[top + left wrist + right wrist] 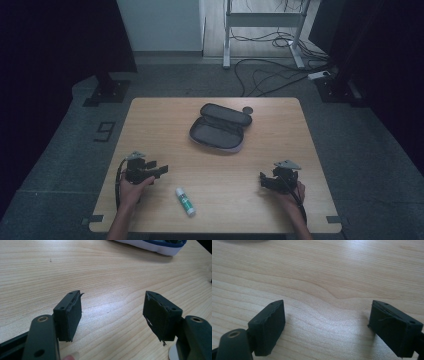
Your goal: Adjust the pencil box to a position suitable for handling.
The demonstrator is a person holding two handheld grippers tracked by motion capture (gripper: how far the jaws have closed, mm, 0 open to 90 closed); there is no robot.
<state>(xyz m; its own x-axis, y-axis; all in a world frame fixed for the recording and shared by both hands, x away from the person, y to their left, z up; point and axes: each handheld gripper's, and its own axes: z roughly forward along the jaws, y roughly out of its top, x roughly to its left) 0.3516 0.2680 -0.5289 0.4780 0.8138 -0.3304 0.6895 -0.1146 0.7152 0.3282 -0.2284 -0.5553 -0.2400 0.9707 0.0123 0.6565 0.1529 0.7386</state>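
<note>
Table: light wood-grain top, smooth, slight satin sheen, grain lines clear in both gripper views. Left tongs: matt black plastic bodies, brass-looking rivets; pads matt dark rubber or foam, edges frayed and peeling. Right tongs: same matt black plastic, pads rough at the edges, a loose fibre on the right one. Pouch, far centre: soft cloth-like case lying open, dark grey matt lining, smooth white outer shell with blue trim. Glue stick, near centre: glossy white plastic tube, green paper-like label. Floor: grey, rough, carpet-like, matt.
</note>
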